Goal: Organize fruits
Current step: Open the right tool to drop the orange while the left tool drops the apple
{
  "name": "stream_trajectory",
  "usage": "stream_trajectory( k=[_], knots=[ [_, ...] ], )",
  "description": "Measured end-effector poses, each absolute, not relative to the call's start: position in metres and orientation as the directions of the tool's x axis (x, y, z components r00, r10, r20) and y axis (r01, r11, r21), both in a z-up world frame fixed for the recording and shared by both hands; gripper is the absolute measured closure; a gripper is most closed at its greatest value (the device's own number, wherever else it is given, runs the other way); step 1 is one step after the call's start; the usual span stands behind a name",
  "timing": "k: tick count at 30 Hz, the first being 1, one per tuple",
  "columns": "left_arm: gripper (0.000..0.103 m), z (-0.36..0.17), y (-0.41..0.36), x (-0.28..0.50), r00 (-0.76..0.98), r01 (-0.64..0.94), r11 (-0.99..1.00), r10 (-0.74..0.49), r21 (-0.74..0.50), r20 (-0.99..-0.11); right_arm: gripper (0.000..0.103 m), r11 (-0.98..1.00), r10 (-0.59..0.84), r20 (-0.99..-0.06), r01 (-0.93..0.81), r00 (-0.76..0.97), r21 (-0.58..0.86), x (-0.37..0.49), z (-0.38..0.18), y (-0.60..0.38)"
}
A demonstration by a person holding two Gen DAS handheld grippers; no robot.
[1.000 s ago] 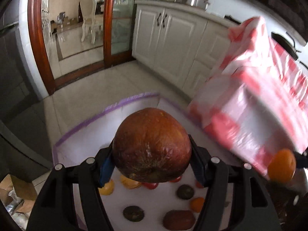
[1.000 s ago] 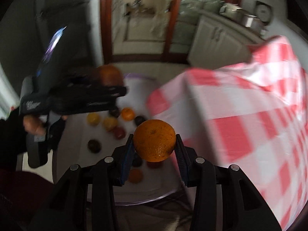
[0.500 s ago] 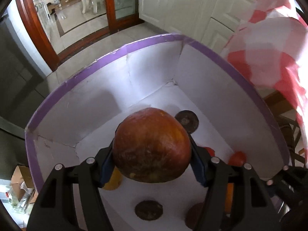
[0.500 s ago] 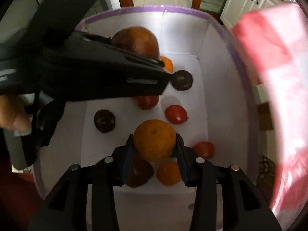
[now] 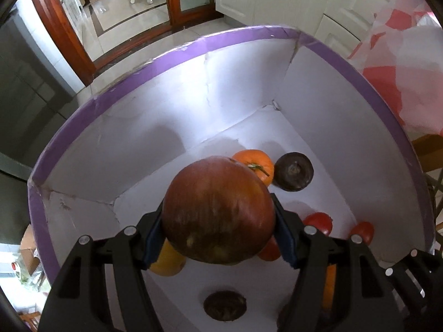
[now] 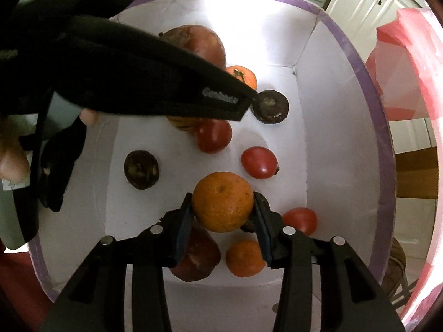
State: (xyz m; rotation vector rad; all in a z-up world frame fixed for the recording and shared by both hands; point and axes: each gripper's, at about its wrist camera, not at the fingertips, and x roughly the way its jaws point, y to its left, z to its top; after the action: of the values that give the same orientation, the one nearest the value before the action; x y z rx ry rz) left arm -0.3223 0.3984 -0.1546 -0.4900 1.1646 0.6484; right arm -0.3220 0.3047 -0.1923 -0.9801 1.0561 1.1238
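Observation:
A white box with a purple rim (image 5: 193, 44) fills both views, and both grippers point down into it. My left gripper (image 5: 217, 221) is shut on a large red-brown fruit (image 5: 218, 210) above the box floor. The same fruit (image 6: 199, 44) shows in the right wrist view behind a black left finger (image 6: 166, 83). My right gripper (image 6: 223, 207) has an orange (image 6: 223, 202) between its blue pads. Its jaws are opening, though both pads still look in touch with the peel.
On the box floor (image 6: 277, 138) lie red tomatoes (image 6: 259, 161), two dark round fruits (image 6: 272, 106) (image 6: 141, 173), a tangerine (image 6: 245, 258) and another red-brown fruit (image 6: 199, 260). A red-checked cloth (image 6: 409, 55) hangs at the right. A person's hand (image 6: 11, 160) is at the left edge.
Both grippers have come down from above the checked cloth into the box, each with its fruit. Since the half-second frames they have sunk only slightly.

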Motion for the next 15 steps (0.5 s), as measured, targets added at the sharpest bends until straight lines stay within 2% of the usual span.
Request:
stream_trajectory(
  k=[3, 5, 13, 15],
  knots=[
    [0.034, -0.152, 0.408, -0.328, 0.268, -0.711, 0.702, 0.219, -0.039, -0.938, 0.046, 0.170, 0.223, -0.968, -0.982, 0.115, -0.077, -0.322, -0.186, 0.302],
    [0.027, -0.148, 0.409, -0.329, 0.281, -0.719, 0.694, 0.230, -0.045, -0.932, 0.043, 0.171, 0.233, -0.965, -0.982, 0.124, -0.085, -0.324, -0.182, 0.302],
    [0.018, -0.126, 0.407, -0.334, 0.362, -0.708, 0.699, 0.244, -0.095, -0.900, 0.031, 0.150, 0.280, -0.946, -0.981, 0.163, -0.125, -0.339, -0.161, 0.296],
    [0.008, -0.111, 0.407, -0.338, 0.409, -0.701, 0.703, 0.256, -0.121, -0.876, 0.028, 0.143, 0.295, -0.939, -0.979, 0.180, -0.143, -0.337, -0.151, 0.292]
  ],
)
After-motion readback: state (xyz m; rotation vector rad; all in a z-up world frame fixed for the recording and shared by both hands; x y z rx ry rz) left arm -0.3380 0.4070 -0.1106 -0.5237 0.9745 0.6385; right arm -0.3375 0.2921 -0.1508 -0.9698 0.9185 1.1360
